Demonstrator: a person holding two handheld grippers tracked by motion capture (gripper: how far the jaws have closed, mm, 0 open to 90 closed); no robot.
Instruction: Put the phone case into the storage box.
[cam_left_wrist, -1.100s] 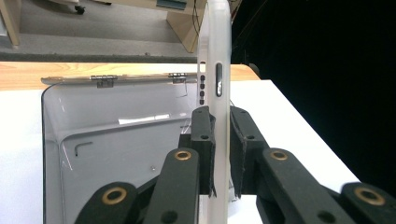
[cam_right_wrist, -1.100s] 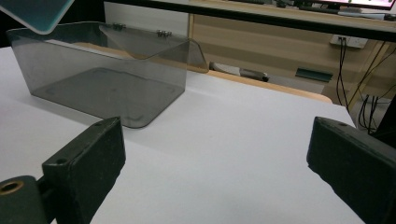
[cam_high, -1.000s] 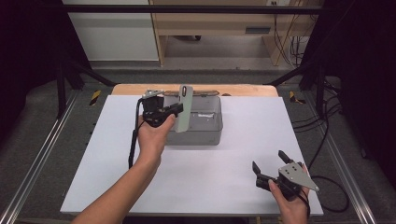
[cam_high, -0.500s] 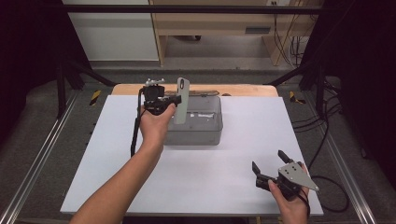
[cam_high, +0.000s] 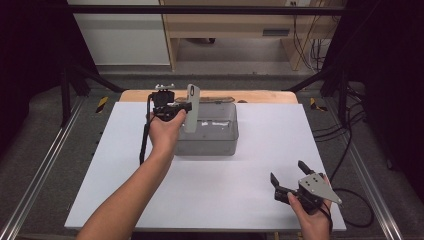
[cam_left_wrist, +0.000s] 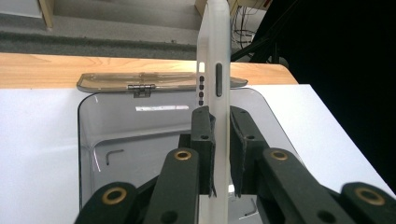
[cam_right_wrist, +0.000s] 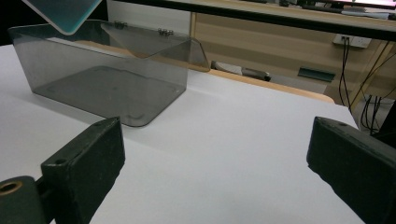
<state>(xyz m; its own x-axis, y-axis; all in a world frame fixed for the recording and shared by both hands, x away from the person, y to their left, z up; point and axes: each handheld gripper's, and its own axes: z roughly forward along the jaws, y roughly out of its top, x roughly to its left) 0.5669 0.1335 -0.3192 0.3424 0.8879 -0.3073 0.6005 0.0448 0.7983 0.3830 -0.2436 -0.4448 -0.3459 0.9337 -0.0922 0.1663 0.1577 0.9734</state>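
On the bench (cam_high: 125, 165) stood an open clear box (cam_high: 212, 137). Above it the left claw (cam_left_wrist: 218, 154) pinched a phone case (cam_left_wrist: 215, 70) edge-on; that narrow grip risked it slipping or twisting. The right claw (cam_high: 290, 180) sat spread, well apart.

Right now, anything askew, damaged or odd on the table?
Nothing damaged or spilled. The left gripper holds a white phone edge-up above the open grey box, whose lid lies folded back. Small hex keys lie loose inside the box. The right gripper is open and empty.
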